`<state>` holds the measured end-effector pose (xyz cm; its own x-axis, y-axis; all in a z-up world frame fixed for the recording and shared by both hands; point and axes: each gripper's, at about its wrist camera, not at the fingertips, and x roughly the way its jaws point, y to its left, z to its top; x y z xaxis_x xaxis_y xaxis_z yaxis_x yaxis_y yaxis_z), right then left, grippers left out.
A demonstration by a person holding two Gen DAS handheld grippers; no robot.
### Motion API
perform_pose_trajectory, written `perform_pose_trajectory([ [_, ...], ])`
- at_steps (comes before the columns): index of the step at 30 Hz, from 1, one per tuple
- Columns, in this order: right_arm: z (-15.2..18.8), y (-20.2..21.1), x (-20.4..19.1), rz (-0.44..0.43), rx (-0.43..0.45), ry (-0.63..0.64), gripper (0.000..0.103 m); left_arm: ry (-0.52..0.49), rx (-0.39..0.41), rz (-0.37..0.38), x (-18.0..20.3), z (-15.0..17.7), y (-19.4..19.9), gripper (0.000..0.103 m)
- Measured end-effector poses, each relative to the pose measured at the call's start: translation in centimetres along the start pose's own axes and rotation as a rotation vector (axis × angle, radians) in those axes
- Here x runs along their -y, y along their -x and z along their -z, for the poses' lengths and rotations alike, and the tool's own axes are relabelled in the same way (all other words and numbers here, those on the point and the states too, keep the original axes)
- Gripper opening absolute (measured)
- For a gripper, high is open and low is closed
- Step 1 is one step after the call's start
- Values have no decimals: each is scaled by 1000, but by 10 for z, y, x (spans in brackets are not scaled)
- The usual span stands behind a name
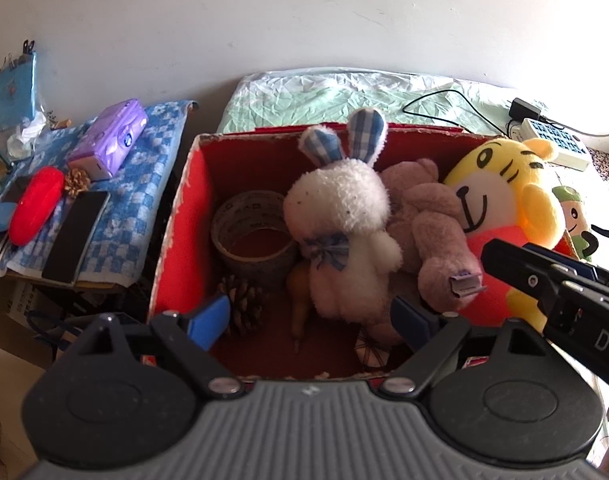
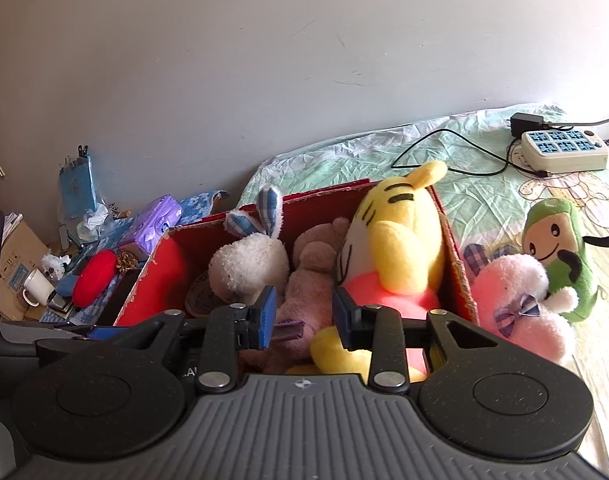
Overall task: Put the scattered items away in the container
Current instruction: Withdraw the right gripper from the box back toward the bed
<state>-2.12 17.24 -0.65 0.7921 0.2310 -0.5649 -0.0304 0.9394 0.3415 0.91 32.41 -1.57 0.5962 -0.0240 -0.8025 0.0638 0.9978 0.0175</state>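
Container: red cardboard box (image 1: 184, 216), open-topped, standing on the green crinkled bed sheet (image 2: 480, 184) close to the wall.
Contents: white plush rabbit with blue checked ears (image 1: 340, 208), mauve plush bear (image 1: 424, 216) beside it, yellow plush tiger in a red shirt (image 2: 396, 240) at the box's right end, a roll of tape (image 1: 252, 236) and a brown pine cone (image 1: 242, 300) on the box floor.
Outstanding items: pink plush rabbit with a checked bow (image 2: 516, 304) and green plush figure with a smiling face (image 2: 556, 252), both on the sheet just outside the box's right wall.
Left gripper (image 1: 308, 320): jaws spread wide, nothing between them, poised over the box's near edge.
Right gripper (image 2: 304, 316): jaws parted, empty, over the box's near side, with the bear and the tiger's foot showing in the gap.
Progress: judged mostly done; two toys remain.
Risk, overfill: the tiger rises above the rim; further plush pressed in at that end could tip it out.
Risk, snagging: an approach to the pink rabbit could catch the torn right wall and shift the box.
Risk, collision: both tools crowd the same near edge.
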Motion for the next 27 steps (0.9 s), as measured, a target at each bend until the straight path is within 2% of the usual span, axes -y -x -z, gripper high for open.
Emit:
perform_pose_trajectory([
  [4,5,6,4,4,2,11,35,13,17,3,5,0,5,92],
  [12,7,18,16,-17,30,0,35,15,71,-54,23,-7,20,92],
  [16,2,17,27,-42,19,-7,34,38,86,-93,29,-11,27,92],
  [19,-1,20,35,-80,27,-4,29,51,93,-112,37,-14,32,92],
  [27,-16,34,62,-127,30,11,29,55,107,-147,75,-21,46,92],
])
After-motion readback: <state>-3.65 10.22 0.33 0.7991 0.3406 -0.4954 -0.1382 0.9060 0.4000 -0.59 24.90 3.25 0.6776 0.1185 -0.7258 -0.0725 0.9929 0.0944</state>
